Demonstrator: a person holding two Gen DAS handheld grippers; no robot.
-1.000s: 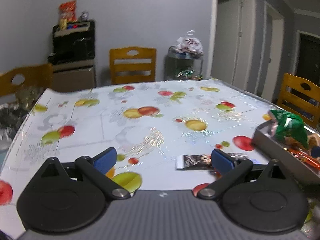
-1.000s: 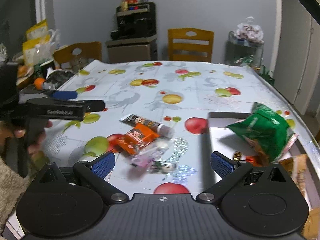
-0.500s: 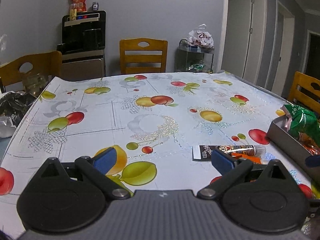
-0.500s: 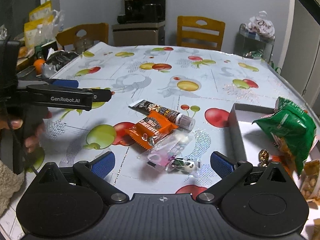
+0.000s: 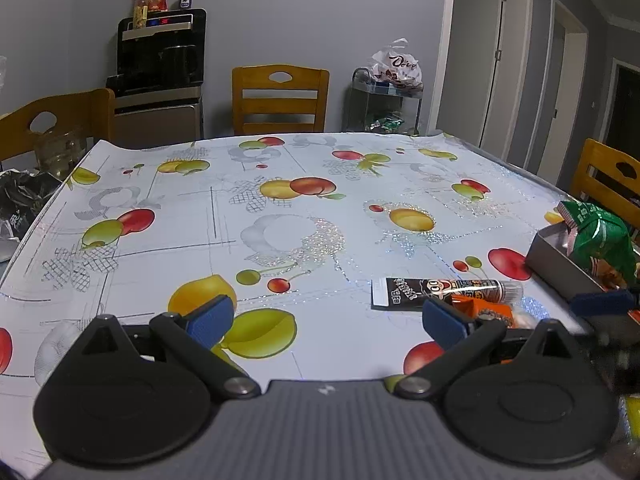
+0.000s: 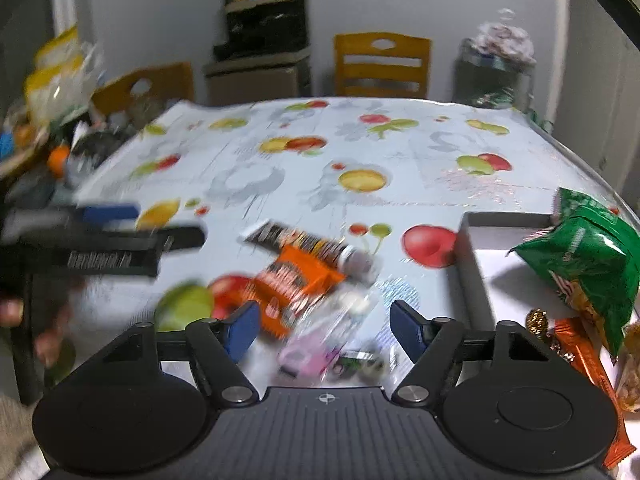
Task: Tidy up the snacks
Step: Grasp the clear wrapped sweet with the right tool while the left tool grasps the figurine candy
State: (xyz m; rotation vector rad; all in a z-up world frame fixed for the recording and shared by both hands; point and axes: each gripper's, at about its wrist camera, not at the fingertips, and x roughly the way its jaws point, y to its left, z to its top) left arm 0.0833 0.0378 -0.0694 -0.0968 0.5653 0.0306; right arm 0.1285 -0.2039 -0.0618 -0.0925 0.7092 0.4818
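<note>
My right gripper (image 6: pixel 324 328) jaws apart, empty, over clear packet (image 6: pixel 332 332) just left of tray (image 6: pixel 466 252). Left gripper (image 5: pixel 328 320) also apart, empty. Risk: orange packet (image 6: pixel 296 280) overlaps clear one; closing may pinch both, or film slips.

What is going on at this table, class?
A person holding two tongs is sorting snacks into a grey tray. The right tongs hang open over a loose pile: an orange packet, a clear pink-printed packet and a dark tube. The left tongs are open and empty above the tablecloth. A green bag already sits in the tray.
</note>
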